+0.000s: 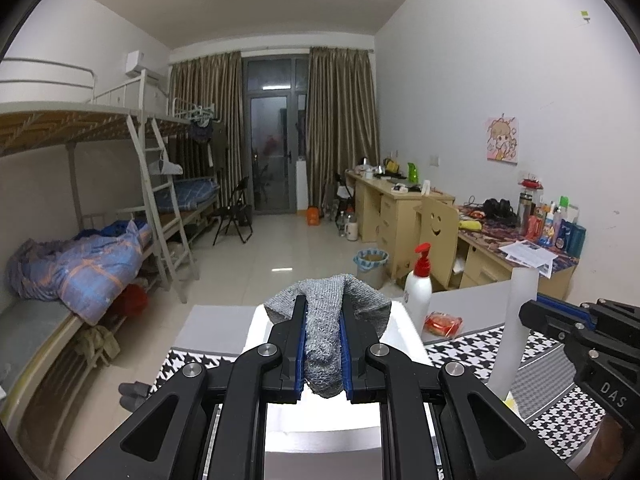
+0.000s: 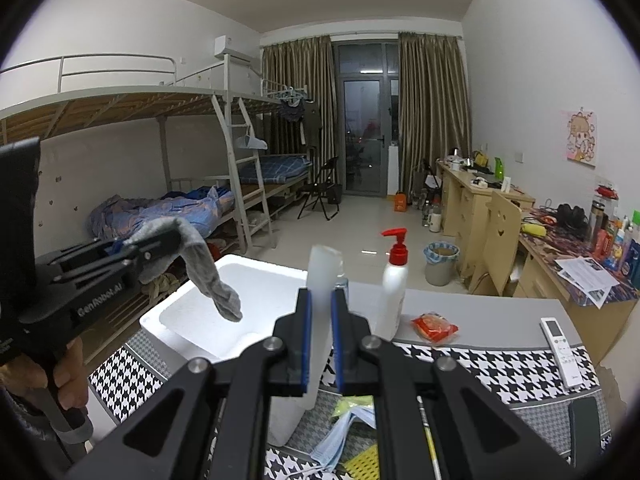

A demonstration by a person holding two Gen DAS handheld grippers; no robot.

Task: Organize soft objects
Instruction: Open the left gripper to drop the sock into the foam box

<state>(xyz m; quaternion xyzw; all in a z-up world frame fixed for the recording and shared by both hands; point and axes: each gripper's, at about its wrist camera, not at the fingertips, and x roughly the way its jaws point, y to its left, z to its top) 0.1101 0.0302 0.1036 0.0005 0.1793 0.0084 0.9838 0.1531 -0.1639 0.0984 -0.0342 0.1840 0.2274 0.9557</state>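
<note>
Left claw [image 2: 160, 248]: clamped on grey sock [image 2: 208, 276], long axis drooping beyond the tips, toe hanging directly over white foam box [image 2: 176, 300] below. Right claw [image 2: 320, 312]: pinched on the box's upright white panel [image 2: 322, 272], farther from the sock.

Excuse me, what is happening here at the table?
A person is sorting soft things with two handheld grippers. The left gripper is shut on a grey sock, which hangs over the white foam box. The right gripper is shut on a pale translucent sheet-like piece, held upright beside the box.
</note>
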